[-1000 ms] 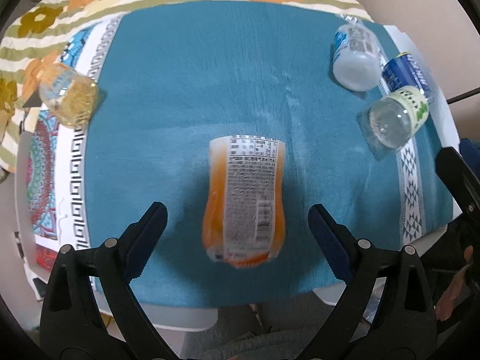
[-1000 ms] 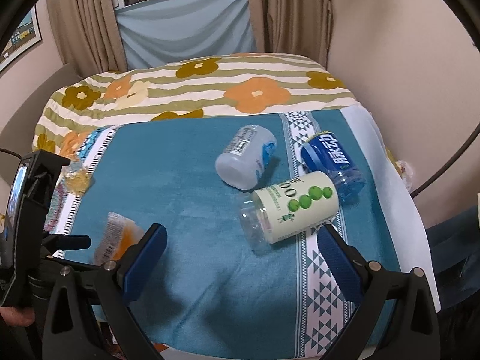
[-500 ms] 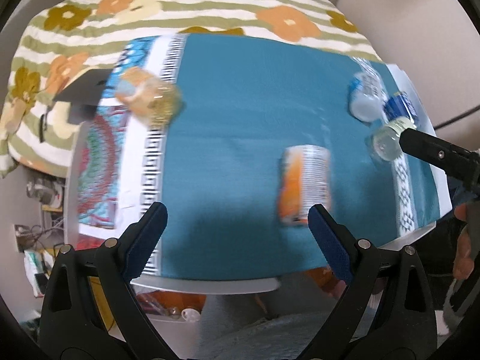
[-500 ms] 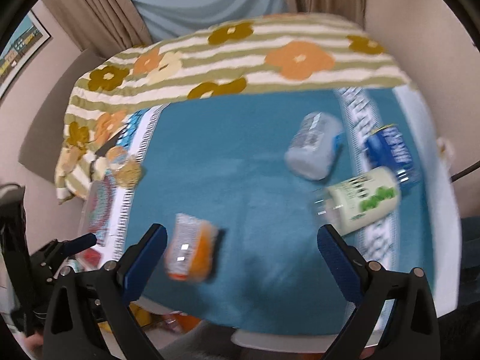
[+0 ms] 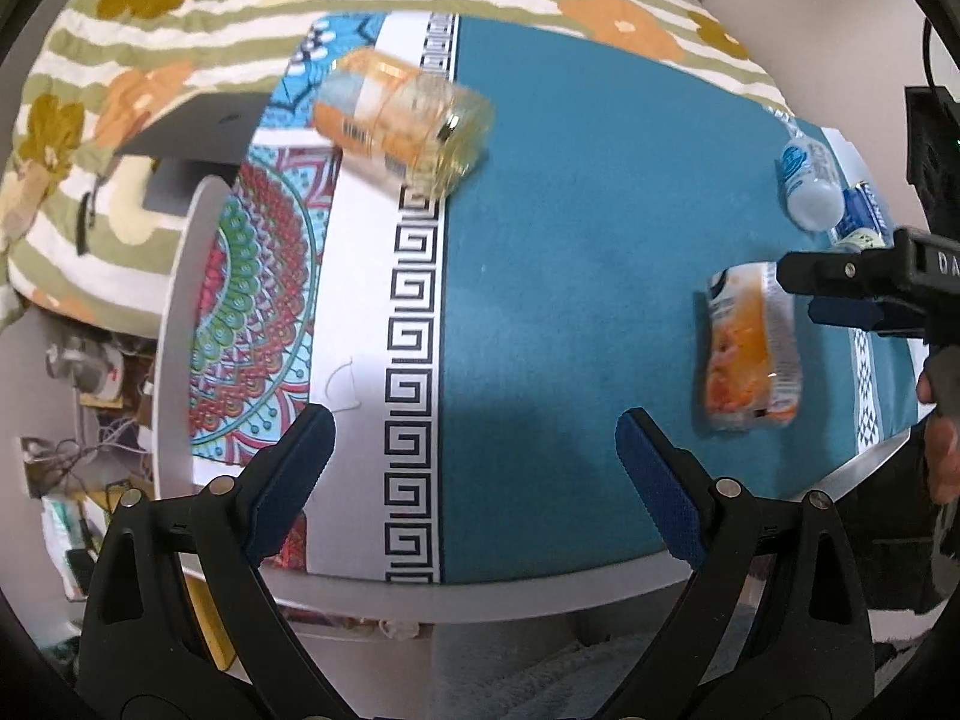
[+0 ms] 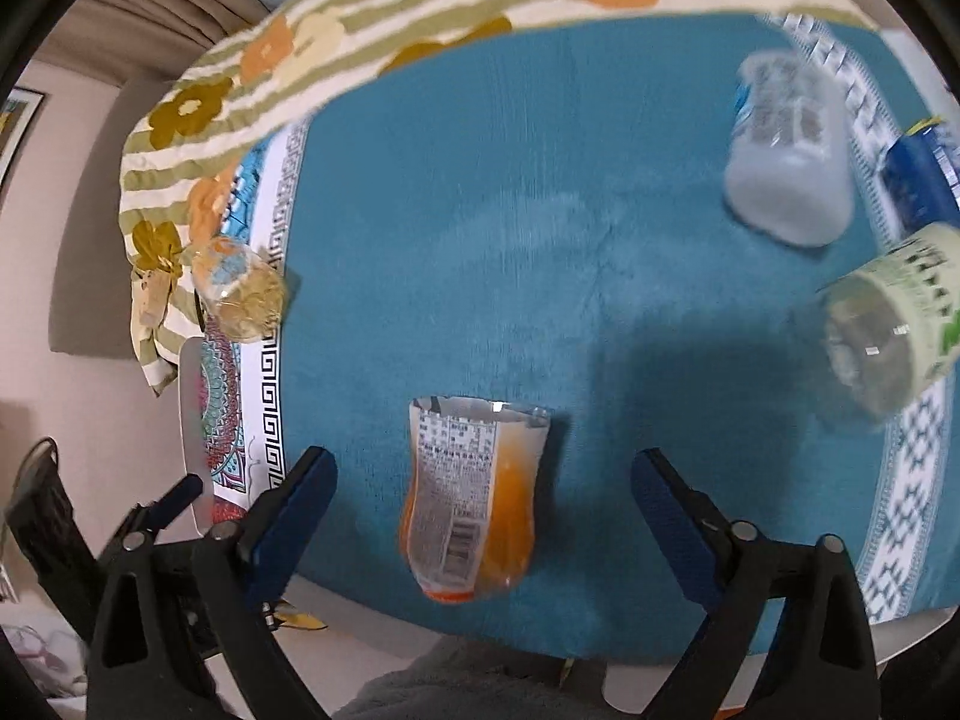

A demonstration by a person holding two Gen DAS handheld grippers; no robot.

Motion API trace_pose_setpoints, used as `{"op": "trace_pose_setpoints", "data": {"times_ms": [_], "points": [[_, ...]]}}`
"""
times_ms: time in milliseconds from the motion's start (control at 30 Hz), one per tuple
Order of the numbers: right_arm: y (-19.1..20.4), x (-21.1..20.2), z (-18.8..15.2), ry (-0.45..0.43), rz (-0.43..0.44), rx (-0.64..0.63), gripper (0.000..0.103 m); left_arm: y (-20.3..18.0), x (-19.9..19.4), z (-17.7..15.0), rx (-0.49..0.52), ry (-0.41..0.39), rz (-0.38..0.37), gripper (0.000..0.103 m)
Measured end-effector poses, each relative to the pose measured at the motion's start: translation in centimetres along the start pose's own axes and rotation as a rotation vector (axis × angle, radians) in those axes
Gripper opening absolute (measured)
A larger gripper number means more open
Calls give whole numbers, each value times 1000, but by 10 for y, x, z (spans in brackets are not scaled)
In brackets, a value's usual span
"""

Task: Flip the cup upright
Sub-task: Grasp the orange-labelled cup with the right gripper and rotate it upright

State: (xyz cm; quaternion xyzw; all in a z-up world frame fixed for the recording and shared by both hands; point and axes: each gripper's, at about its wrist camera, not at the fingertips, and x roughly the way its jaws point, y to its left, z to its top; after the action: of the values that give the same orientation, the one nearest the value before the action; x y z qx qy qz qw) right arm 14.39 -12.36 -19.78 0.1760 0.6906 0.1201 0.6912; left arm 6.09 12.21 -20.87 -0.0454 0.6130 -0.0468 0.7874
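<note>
- Nothing flipped yet: orange cup [image 6: 468, 498] lies on its side near the front edge of the teal cloth [image 6: 480, 180].
- Your right gripper [image 6: 480, 486] hovers over it, fingers apart, cup between them, no contact.
- Left gripper [image 5: 474, 450] spread wide, empty, well left of the cup.
- Left: grasp, stand upright, release.

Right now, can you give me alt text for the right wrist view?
An orange cup lies on its side on the teal cloth, framed by the open right gripper. Three more cups lie at right, and a yellow one at the left edge.
</note>
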Motion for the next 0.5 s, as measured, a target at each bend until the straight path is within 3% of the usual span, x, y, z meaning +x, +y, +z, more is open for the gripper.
{"op": "trace_pose_setpoints", "data": {"times_ms": [167,300,500], "points": [[-5,17,8,72,10,29,86,9,19,0,-10,36,-21,100],[-7,27,13,111,9,35,73,16,25,2,-22,43,-29,100],[-8,35,19,159,9,30,63,22,27,7,-44,41,-33,100]]}}
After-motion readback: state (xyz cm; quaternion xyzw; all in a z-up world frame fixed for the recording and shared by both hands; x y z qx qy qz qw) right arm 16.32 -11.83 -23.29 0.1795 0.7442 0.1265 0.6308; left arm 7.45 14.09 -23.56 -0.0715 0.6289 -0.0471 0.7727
